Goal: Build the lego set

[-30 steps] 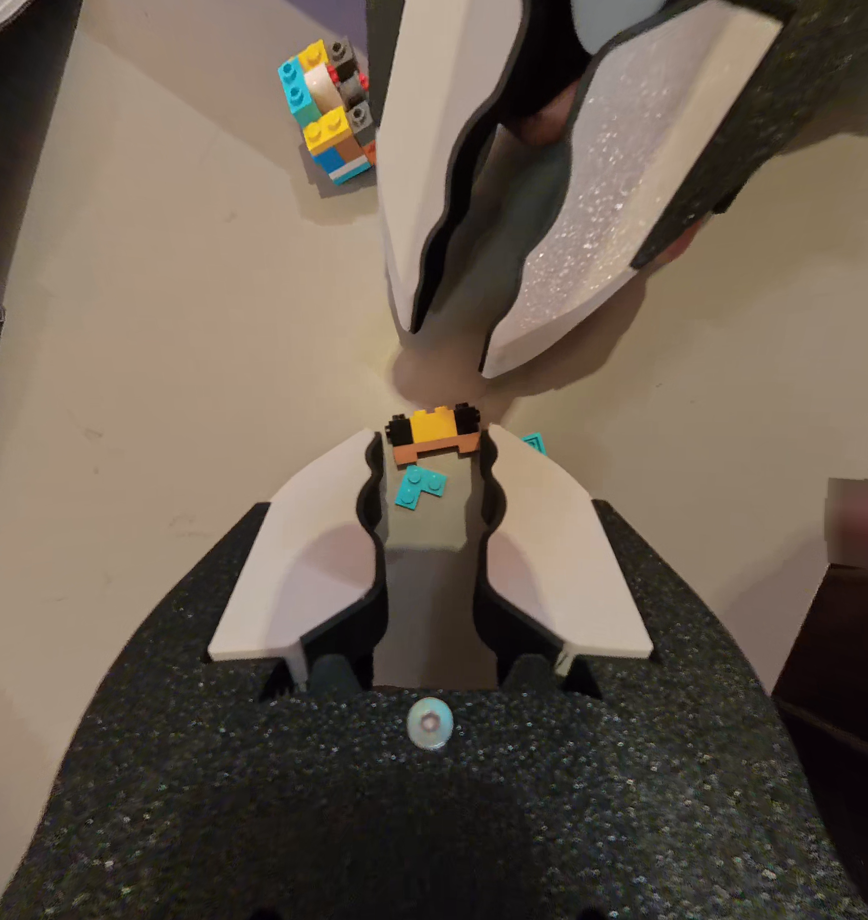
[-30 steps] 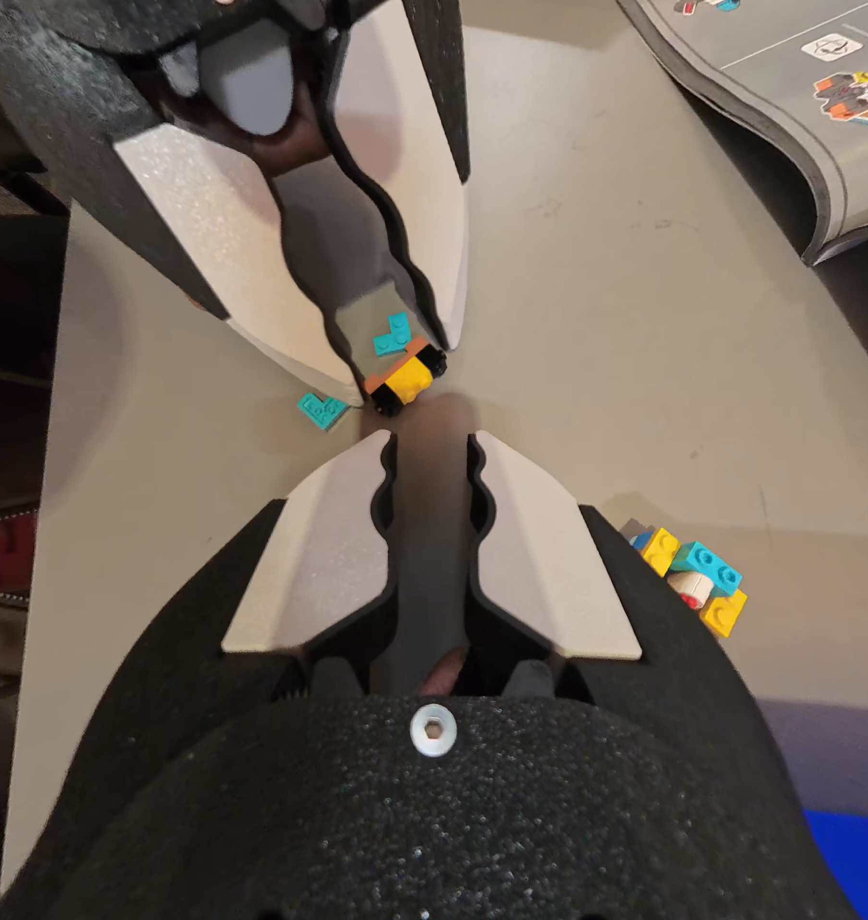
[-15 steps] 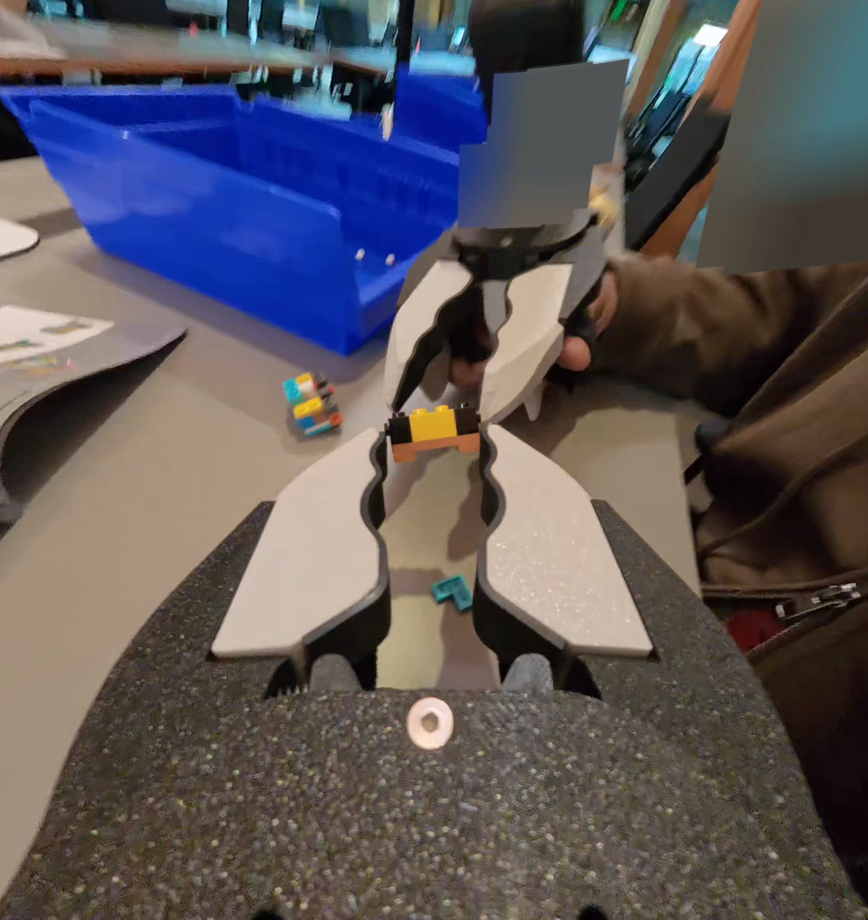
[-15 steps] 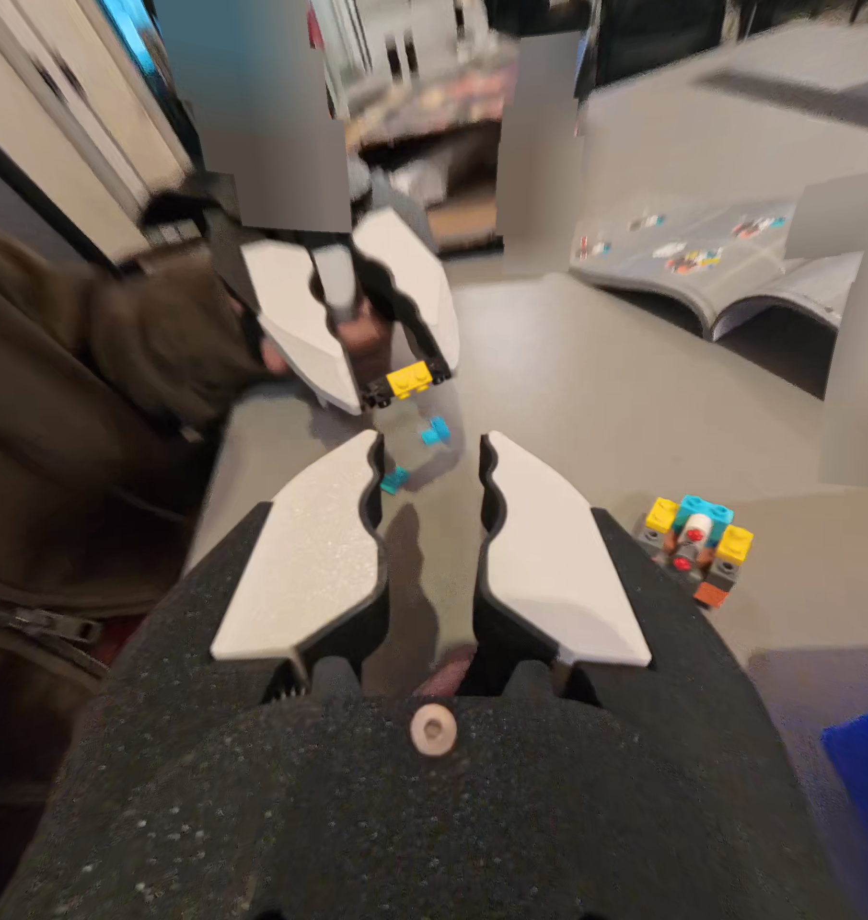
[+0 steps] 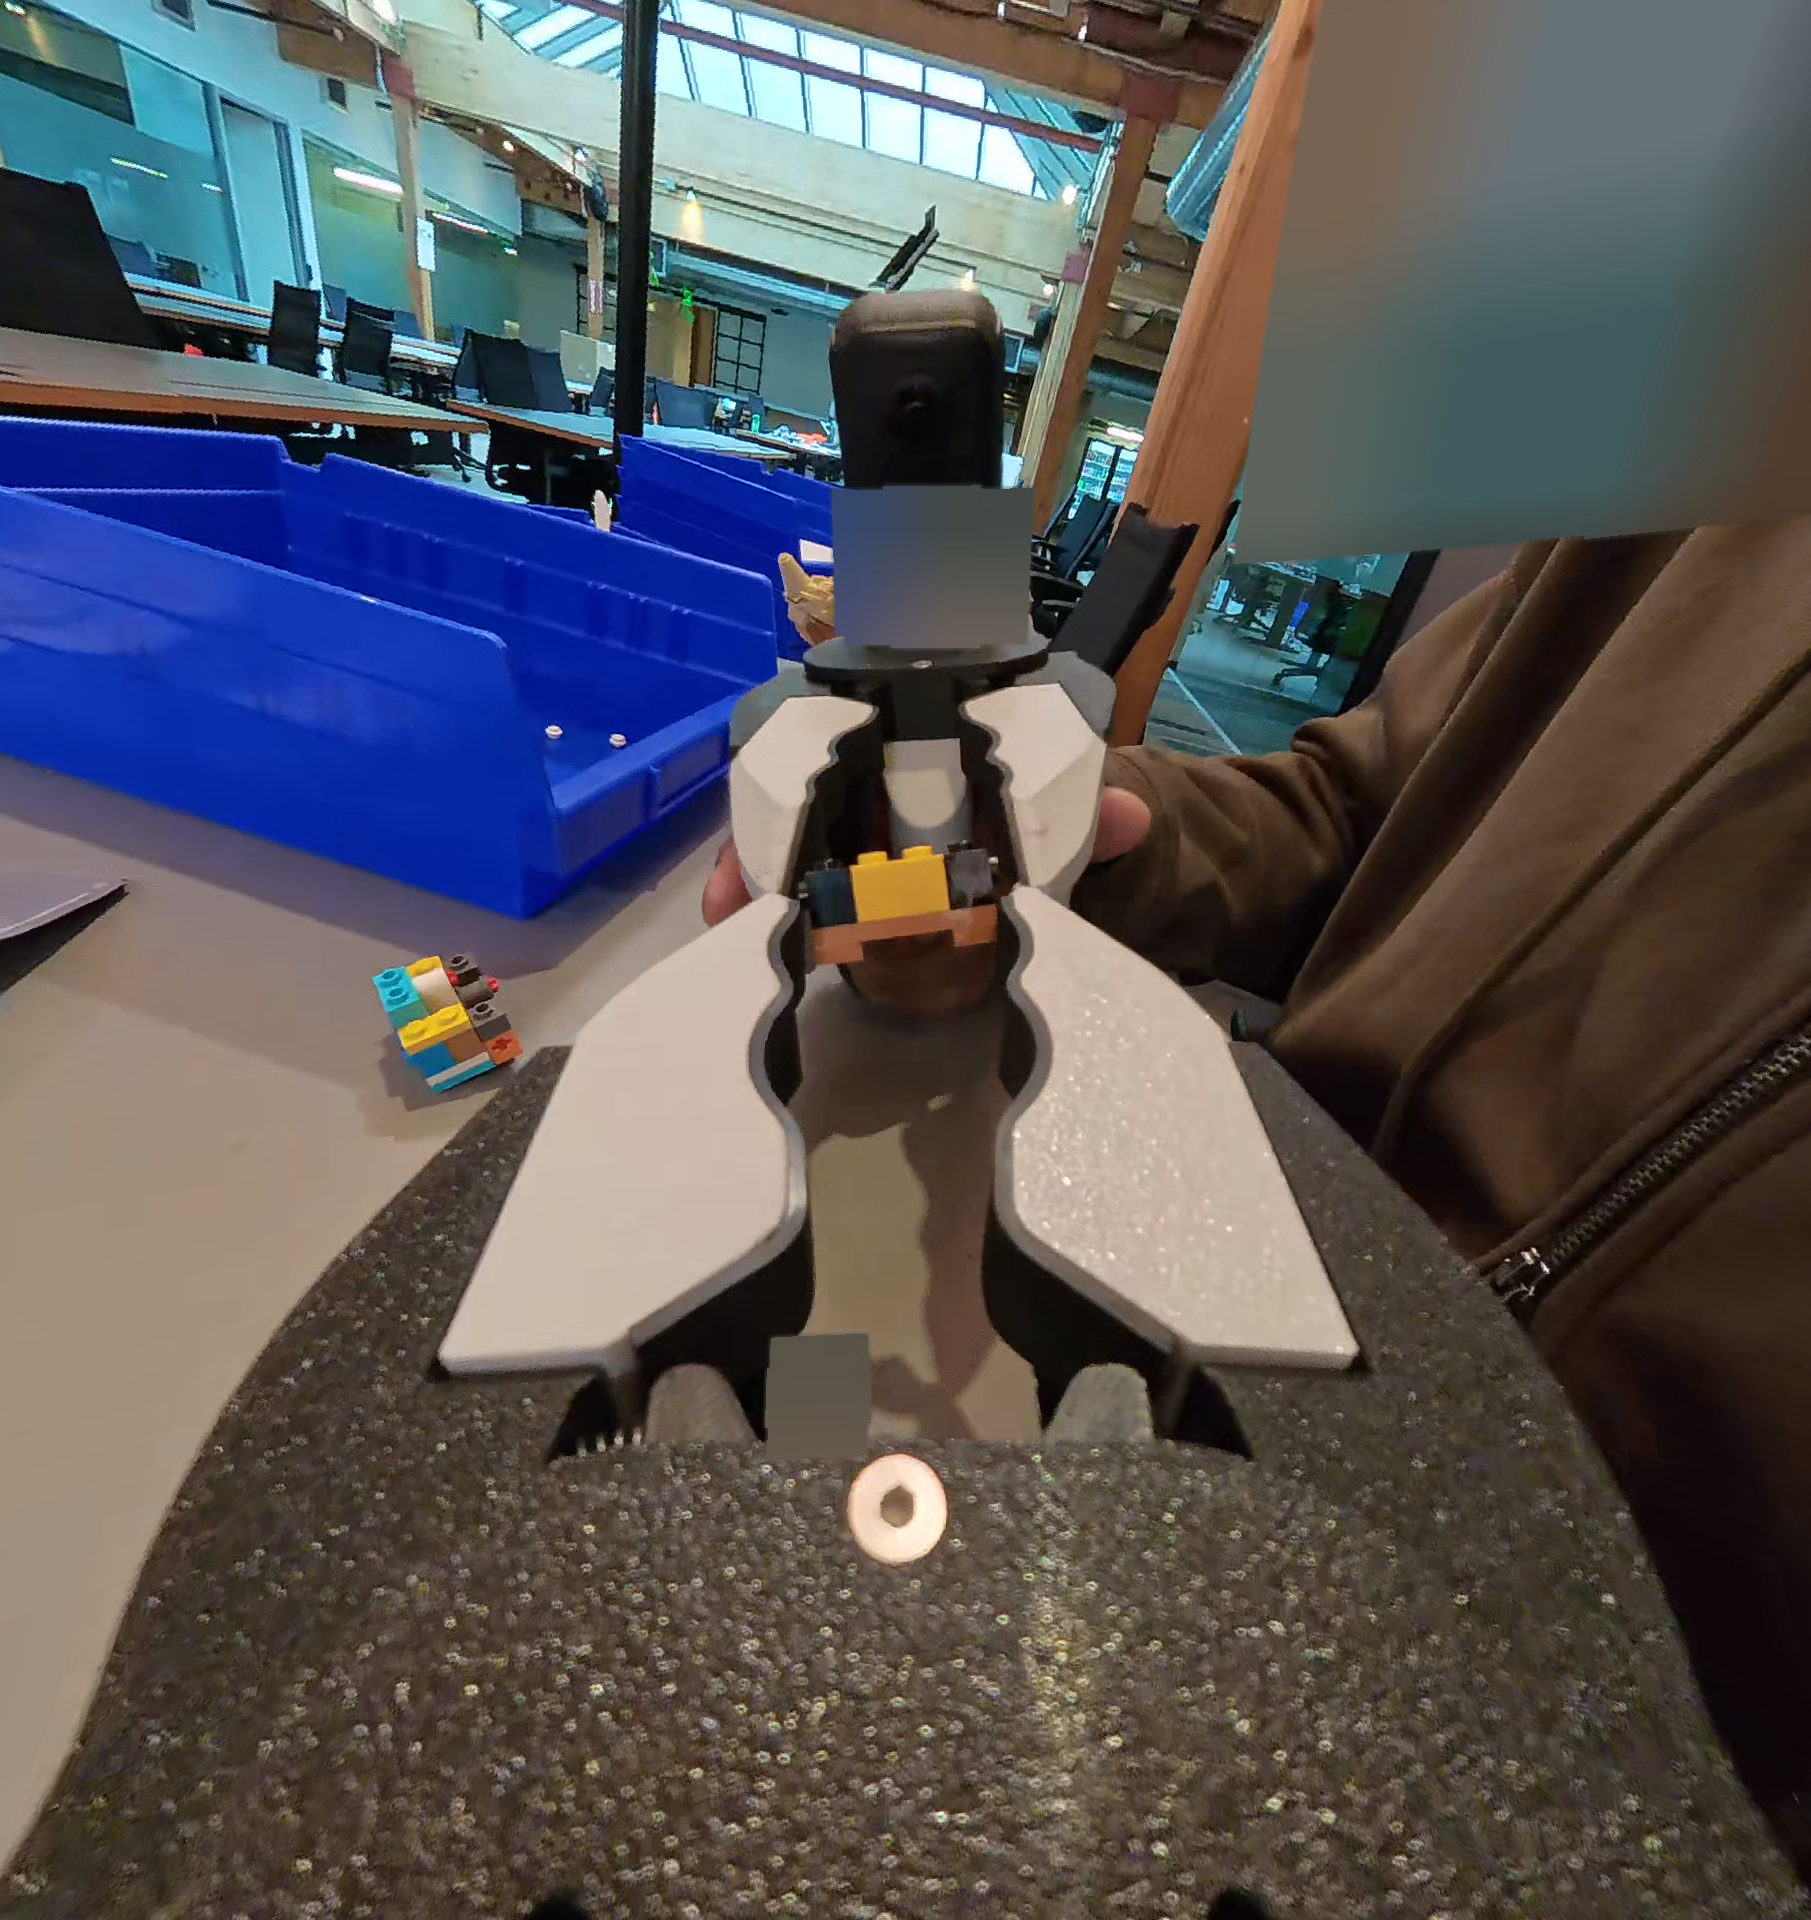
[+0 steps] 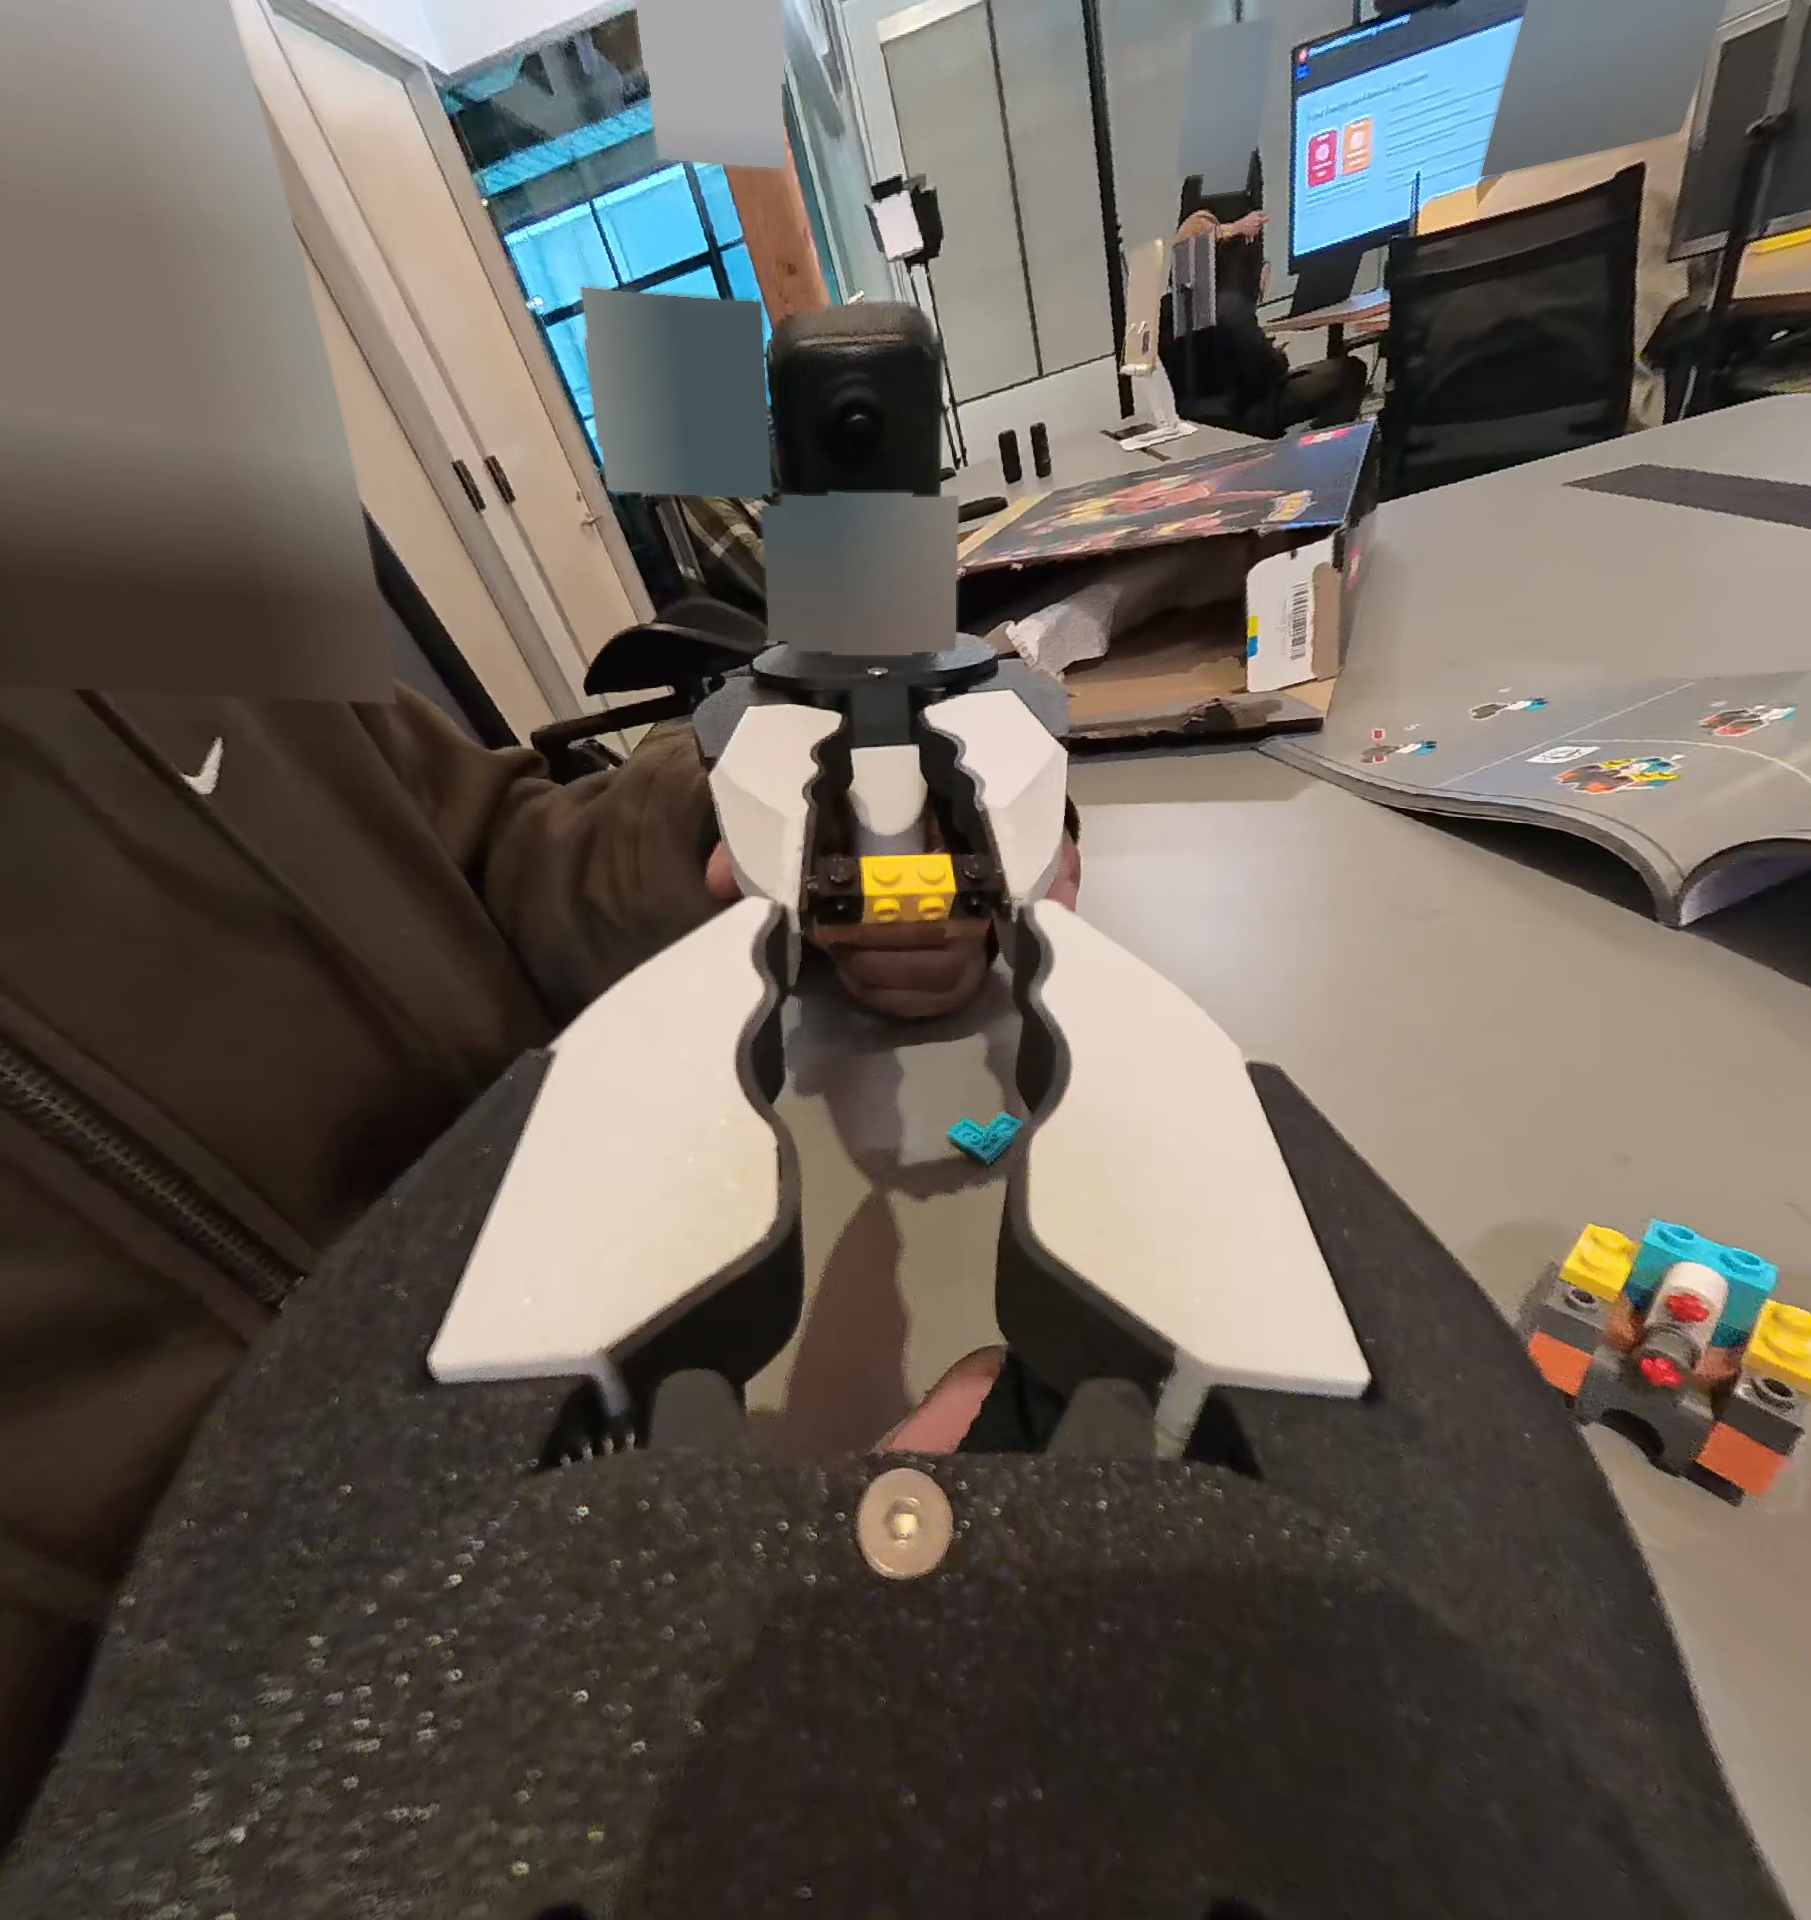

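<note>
We see the left gripper [image 5: 899, 920], jaws pinching a studded yellow, black and orange brick assembly [image 5: 899, 902] above the grey table [image 5: 153, 1195]. The right gripper [image 6: 901, 914] faces it, jaws spread; a teal L-plate [image 6: 984, 1135] lies below.

Blue plastic bins [image 5: 361, 675] stand in a row at the far left of the grey worktop [image 5: 153, 1195]. In the right wrist view a torn cardboard box [image 6: 1171, 582] lies far across the worktop, with black office chairs [image 6: 1503, 353] and a lit screen [image 6: 1400, 125] beyond it.
</note>
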`<state>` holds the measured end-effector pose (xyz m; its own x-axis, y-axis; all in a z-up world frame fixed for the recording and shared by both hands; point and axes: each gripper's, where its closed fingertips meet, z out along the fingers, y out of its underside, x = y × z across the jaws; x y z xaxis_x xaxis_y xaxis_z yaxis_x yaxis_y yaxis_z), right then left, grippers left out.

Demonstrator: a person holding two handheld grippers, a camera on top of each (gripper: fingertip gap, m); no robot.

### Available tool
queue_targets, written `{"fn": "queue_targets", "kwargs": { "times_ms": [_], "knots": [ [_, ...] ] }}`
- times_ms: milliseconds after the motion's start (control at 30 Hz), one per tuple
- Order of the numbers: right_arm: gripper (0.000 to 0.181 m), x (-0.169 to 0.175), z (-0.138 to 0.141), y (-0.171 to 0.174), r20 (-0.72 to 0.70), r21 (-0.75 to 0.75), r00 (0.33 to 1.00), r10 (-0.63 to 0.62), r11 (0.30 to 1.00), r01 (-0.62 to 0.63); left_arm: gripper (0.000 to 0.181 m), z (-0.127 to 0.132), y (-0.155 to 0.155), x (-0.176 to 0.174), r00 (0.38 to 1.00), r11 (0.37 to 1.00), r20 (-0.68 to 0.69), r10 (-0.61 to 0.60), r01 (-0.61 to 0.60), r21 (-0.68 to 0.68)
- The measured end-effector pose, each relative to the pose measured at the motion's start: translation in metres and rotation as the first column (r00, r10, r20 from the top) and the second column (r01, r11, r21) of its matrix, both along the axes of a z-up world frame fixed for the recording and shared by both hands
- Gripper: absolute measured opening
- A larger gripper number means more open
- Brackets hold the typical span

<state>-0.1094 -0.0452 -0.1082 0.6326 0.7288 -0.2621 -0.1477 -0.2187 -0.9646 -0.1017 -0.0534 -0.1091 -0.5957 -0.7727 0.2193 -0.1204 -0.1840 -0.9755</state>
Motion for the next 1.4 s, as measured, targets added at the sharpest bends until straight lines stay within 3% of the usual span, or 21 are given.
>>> {"fn": "queue_targets", "kwargs": {
  "times_ms": [367, 900, 1400],
  "knots": [
    [0.036, -0.002, 0.001, -0.005, -0.020, 0.003, 0.999, 0.038, 0.999, -0.038, 0.035, 0.000, -0.007, -0.004, 0.998, 0.998, -0.005, -0.068, 0.068, -0.002],
    [0.036, 0.000, -0.001, -0.006, 0.014, 0.007, 1.000, 0.024, 1.000, -0.024, 0.035, -0.011, -0.007, -0.002, 0.999, 0.991, -0.026, -0.032, 0.035, 0.132],
    [0.036, -0.004, -0.009, -0.006, 0.069, -0.014, 0.997, 0.031, 0.999, -0.030, 0.035, -0.018, -0.010, -0.003, 0.997, 0.984, -0.065, -0.037, 0.047, 0.170]
  ]
}}
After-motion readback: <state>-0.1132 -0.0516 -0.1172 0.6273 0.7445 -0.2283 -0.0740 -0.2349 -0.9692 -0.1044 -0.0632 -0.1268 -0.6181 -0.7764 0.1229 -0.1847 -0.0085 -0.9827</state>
